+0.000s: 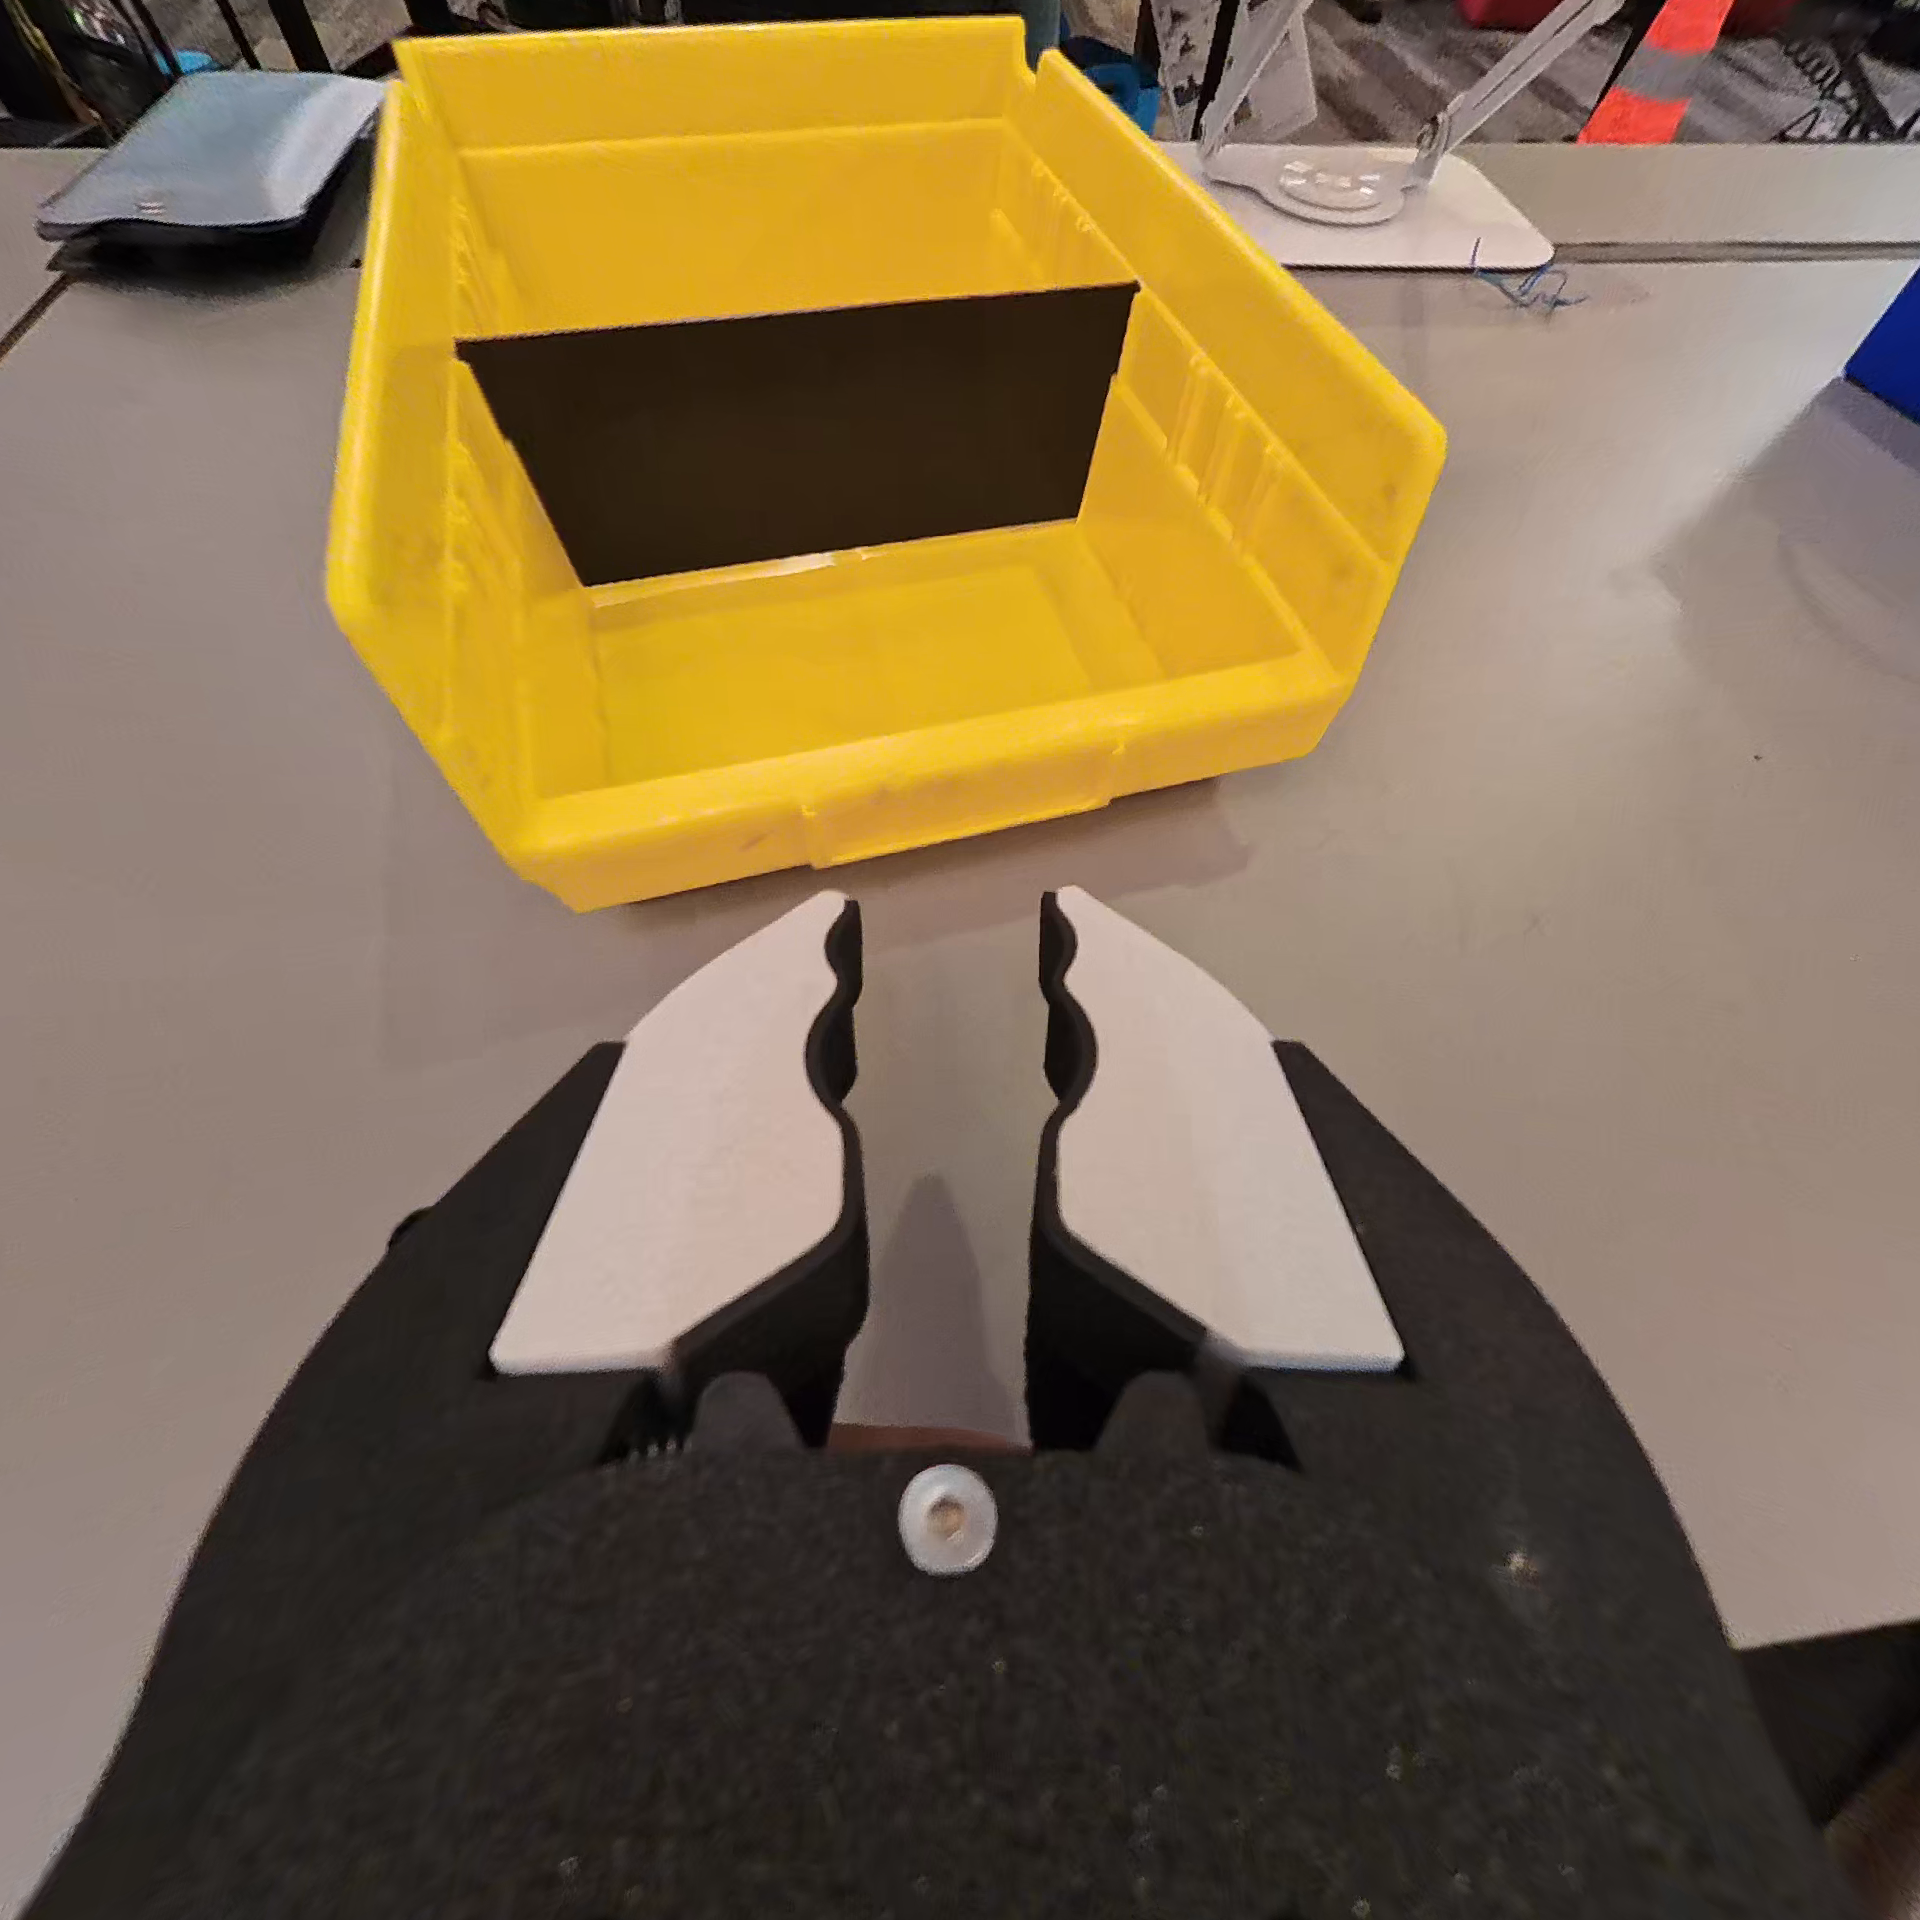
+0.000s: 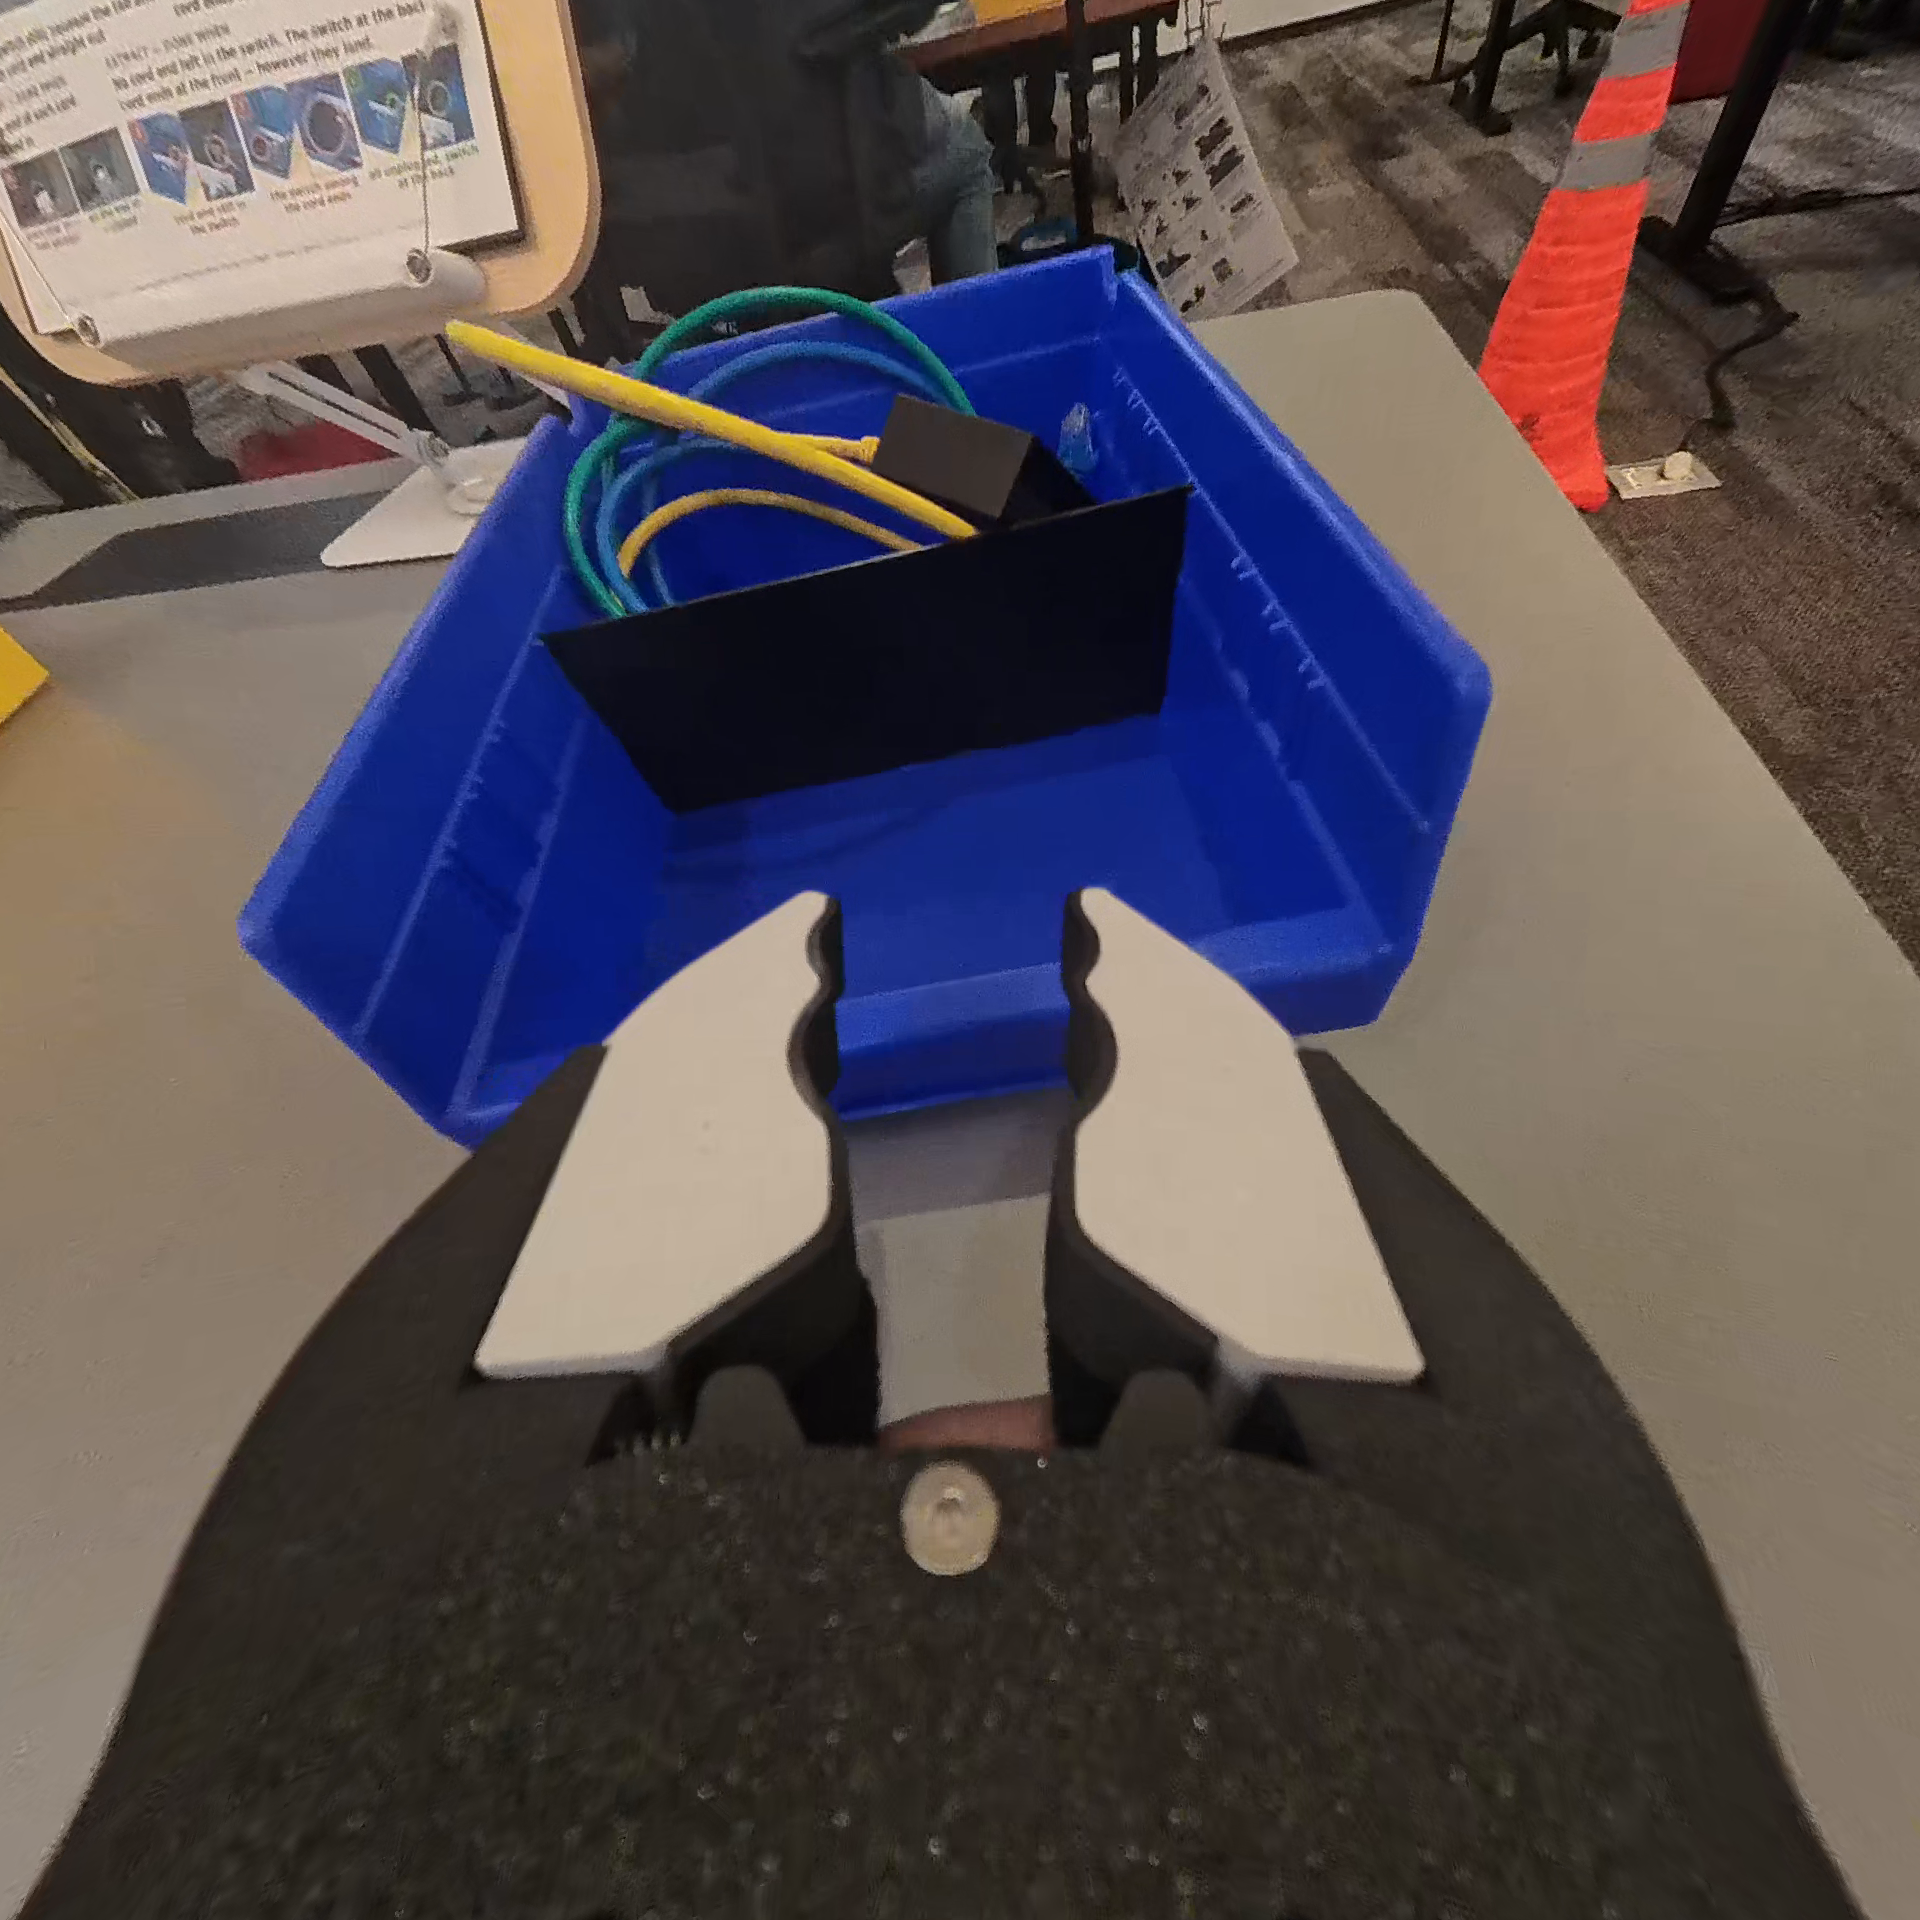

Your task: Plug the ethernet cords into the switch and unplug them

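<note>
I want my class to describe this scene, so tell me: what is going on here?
A person holds two tools above a grey table, both open and empty. The left tool faces a yellow plastic bin with a black divider, nothing visible inside. The right tool faces a blue plastic bin whose rear section holds a black box-shaped switch and coiled yellow, green and blue ethernet cords. Nothing is grasped yet.

Blue bin (image 2: 1351, 727) front compartment free, divider (image 2: 883, 686) blocks cords (image 2: 644, 457)
</note>
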A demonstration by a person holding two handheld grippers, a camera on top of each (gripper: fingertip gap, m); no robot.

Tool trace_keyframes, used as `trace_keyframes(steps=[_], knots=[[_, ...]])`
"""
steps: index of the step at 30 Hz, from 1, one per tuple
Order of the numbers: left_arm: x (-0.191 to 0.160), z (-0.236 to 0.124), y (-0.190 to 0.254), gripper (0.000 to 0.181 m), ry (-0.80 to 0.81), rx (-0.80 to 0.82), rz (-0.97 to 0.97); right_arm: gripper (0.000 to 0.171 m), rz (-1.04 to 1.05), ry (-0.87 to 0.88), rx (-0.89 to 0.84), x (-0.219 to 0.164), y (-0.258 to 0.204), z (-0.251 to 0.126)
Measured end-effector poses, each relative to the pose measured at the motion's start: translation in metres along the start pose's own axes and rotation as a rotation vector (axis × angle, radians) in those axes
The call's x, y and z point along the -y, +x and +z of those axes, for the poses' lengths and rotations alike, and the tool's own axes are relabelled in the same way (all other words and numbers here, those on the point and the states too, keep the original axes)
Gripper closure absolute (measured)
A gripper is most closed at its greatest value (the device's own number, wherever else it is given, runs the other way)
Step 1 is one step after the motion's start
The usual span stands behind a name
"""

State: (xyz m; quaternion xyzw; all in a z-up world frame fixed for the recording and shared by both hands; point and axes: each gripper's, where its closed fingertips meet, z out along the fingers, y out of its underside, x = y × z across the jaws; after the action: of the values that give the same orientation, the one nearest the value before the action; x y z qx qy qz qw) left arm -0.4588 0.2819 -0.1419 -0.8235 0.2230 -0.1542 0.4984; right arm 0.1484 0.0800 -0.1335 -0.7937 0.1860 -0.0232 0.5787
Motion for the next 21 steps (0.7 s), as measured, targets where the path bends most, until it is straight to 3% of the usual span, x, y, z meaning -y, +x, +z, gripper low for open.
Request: trace_keyframes(steps=[8,21], knots=[[-0.01,0.003,0.012,0.149,-0.043,-0.035,0.043,0.132,0.176,0.028,0.086,0.004,-0.008,-0.004],[-0.011,0.001,0.009,0.15,-0.05,-0.034,0.037,0.129,-0.025,-0.017,-0.002,-0.003,-0.014,0.002]])
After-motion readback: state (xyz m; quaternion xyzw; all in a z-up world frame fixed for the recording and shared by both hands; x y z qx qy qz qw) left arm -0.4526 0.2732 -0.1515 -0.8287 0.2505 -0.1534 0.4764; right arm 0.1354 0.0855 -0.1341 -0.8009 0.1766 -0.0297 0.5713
